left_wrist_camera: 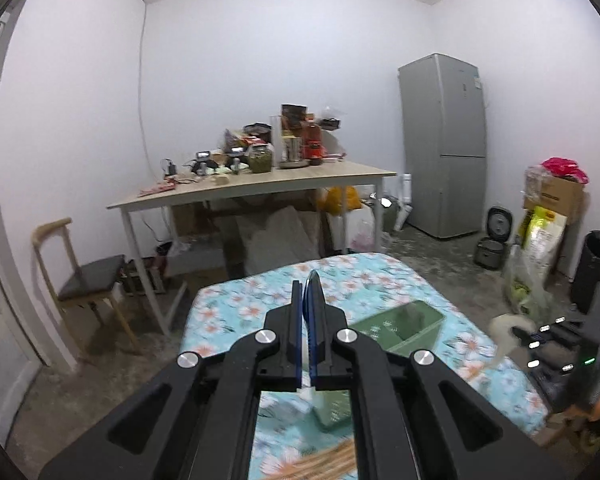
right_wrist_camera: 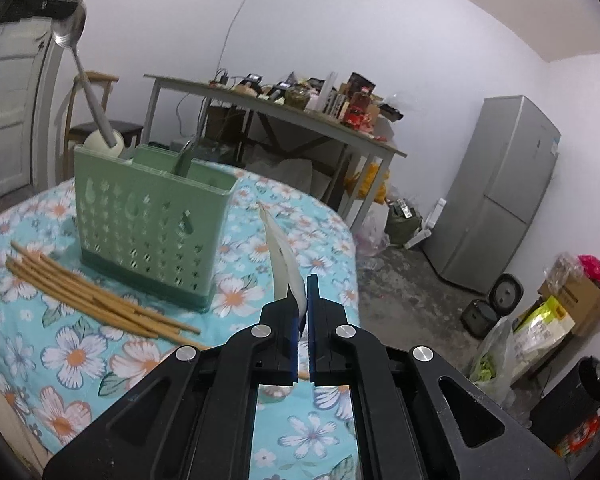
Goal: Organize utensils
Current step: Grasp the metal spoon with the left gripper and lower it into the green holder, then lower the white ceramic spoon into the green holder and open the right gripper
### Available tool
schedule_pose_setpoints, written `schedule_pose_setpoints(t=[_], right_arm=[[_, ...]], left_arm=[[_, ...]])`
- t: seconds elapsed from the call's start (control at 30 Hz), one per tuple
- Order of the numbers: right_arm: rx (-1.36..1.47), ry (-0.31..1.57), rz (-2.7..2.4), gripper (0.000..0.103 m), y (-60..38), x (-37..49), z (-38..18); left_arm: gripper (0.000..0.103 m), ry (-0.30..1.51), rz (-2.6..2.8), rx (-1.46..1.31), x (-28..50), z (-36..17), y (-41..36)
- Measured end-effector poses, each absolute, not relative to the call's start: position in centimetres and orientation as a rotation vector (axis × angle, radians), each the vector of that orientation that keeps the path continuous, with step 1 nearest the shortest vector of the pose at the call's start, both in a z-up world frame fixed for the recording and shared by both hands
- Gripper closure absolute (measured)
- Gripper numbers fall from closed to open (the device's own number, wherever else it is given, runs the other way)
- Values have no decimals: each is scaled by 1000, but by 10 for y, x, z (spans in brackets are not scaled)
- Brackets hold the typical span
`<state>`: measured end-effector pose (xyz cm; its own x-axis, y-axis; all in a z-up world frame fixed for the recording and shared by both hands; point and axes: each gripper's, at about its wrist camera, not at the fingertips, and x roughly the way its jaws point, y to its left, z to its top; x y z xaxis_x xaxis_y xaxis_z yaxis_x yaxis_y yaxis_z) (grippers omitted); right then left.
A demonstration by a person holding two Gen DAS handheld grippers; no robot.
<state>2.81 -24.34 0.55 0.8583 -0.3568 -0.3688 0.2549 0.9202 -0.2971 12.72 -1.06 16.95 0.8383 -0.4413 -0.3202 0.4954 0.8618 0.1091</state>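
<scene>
A green slotted utensil holder [right_wrist_camera: 148,232] [left_wrist_camera: 404,332] stands on the table with the floral cloth [right_wrist_camera: 80,360]. Several wooden chopsticks [right_wrist_camera: 100,300] lie in front of it. My right gripper [right_wrist_camera: 302,284] is shut on a white soup spoon [right_wrist_camera: 278,256], which sticks up to the right of the holder. My left gripper [right_wrist_camera: 58,7] [left_wrist_camera: 308,286] is high above the holder's far left end, shut on the bowl of a metal spoon [right_wrist_camera: 70,28]. The spoon's handle hangs down to the holder's rim, where a white rounded thing [right_wrist_camera: 96,142] and a grey utensil [right_wrist_camera: 186,156] show.
Beyond the floral table is a long wooden table [left_wrist_camera: 300,180] piled with jars and boxes. A chair [left_wrist_camera: 88,276] is by the door at left. A grey fridge [left_wrist_camera: 444,144], a rice cooker [left_wrist_camera: 492,248], boxes and bags [left_wrist_camera: 548,216] and a black bin [left_wrist_camera: 596,268] line the right wall.
</scene>
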Motion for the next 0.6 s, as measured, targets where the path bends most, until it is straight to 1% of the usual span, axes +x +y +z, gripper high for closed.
schedule_pose_setpoints(t=[0.13,0.3,0.43,0.6], right_arm=[[-209,406,-337,101,-252,20,19],[-182,372,-345,101,-258,15,36],[-166,336,-341,101,-258,13,52],[-159,289,-327,101,-256,10,69]], left_arm=[[101,249,-442,247,140,165,-12],[101,268,-431,280,156,155,-16],[101,310,-423,339,167,135,-29],[101,349,-454,350,178,116,-43]])
